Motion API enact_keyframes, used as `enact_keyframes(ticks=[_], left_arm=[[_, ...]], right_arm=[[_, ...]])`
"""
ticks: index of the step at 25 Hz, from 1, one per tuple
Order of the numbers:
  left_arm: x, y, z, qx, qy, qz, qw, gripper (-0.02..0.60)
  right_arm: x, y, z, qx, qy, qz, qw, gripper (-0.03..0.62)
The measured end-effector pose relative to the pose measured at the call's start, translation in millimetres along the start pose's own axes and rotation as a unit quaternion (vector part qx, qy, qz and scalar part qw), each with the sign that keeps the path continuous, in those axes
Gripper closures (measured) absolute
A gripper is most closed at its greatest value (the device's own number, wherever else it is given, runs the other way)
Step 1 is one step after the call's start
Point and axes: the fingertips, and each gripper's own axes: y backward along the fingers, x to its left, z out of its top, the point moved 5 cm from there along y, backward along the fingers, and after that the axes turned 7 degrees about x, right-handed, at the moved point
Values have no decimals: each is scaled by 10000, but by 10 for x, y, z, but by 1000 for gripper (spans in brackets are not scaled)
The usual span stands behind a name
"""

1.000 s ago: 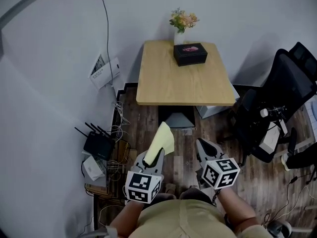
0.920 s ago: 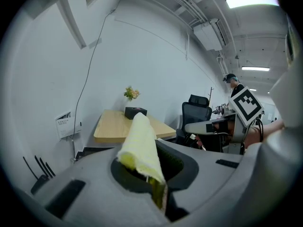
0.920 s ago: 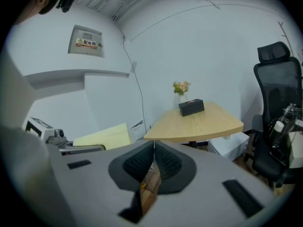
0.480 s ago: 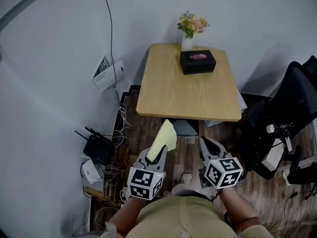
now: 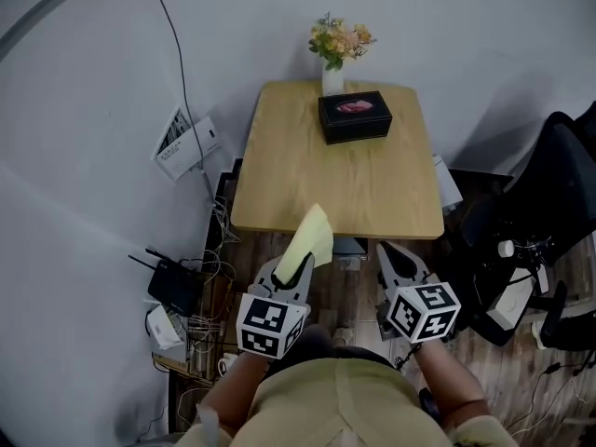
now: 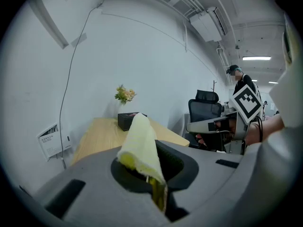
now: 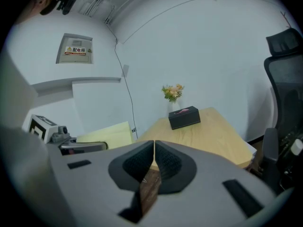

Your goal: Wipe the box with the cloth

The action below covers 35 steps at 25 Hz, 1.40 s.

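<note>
Box (image 5: 355,116) at the far end of the table (image 5: 345,194) beside the vase (image 5: 332,80), nearer than a second ago but untouched: approach only, cloth (image 5: 310,243) clamped upright in left gripper (image 5: 287,287), right gripper (image 5: 389,250) closed on nothing.

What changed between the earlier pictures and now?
The left tool and right tool moved forward together toward the near edge of the table. In the head view, the tip of the cloth now overlaps that edge. Nothing was picked up or let go. The left tool still grips the cloth and the right tool stays shut and empty. The box and flowers sit unmoved at the far end.
</note>
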Motion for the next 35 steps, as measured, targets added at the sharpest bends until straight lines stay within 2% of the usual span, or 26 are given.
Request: enact_keyframes(ticks=[7,16,27,35], left_arm=[[137,-386,218,59,-104,-60,9999,557],[726,-1114,596,60,-196,-194,9996,557],[1279,-1800,884,281,-323,-732,9964,557],[1573,-2047,1037,363,-474,-640,9962,557]], right_arm=[[-323,-179,192,-132,-48,-50,9999,563],[-715,-780,628,-218,-32,-466,9987,562],[-872,-1619,1020,-58,81,-838,9964,562],[-1085,-1919,1185,-18,27,-1025,9947,562]])
